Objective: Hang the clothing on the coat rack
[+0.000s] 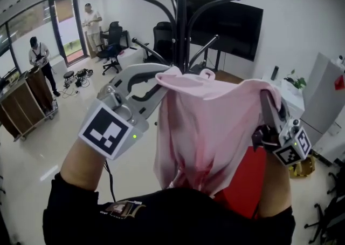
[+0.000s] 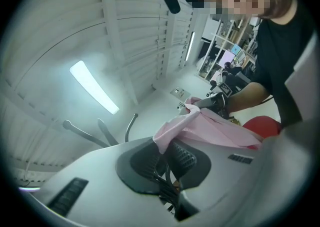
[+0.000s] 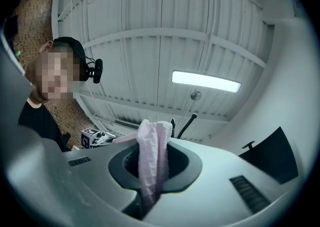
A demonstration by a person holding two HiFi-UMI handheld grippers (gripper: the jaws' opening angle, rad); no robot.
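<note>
Pink shirt [image 1: 210, 125] spans left gripper [image 1: 161, 80] to right gripper [image 1: 264, 97].

White walls [image 1: 302, 6], glossy floor [image 1: 32, 157], dark screen [image 1: 234, 22]

Pale, glossy floor [image 1: 38, 157] with office clutter round its edges

A wooden cart [image 1: 27, 101] stands at the left with a person [image 1: 40, 60] beside it. A second person [image 1: 91, 22] stands by the glass door. A black chair [image 1: 112, 49] stands near them, and small gear with cables [image 1: 75, 79] lies between chair and cart. The rack [image 1: 181, 17] rises mid-room, its foot out of sight. At the right stand a white cabinet [image 1: 323, 98] and, near it, a yellow thing [image 1: 303, 167].
</note>
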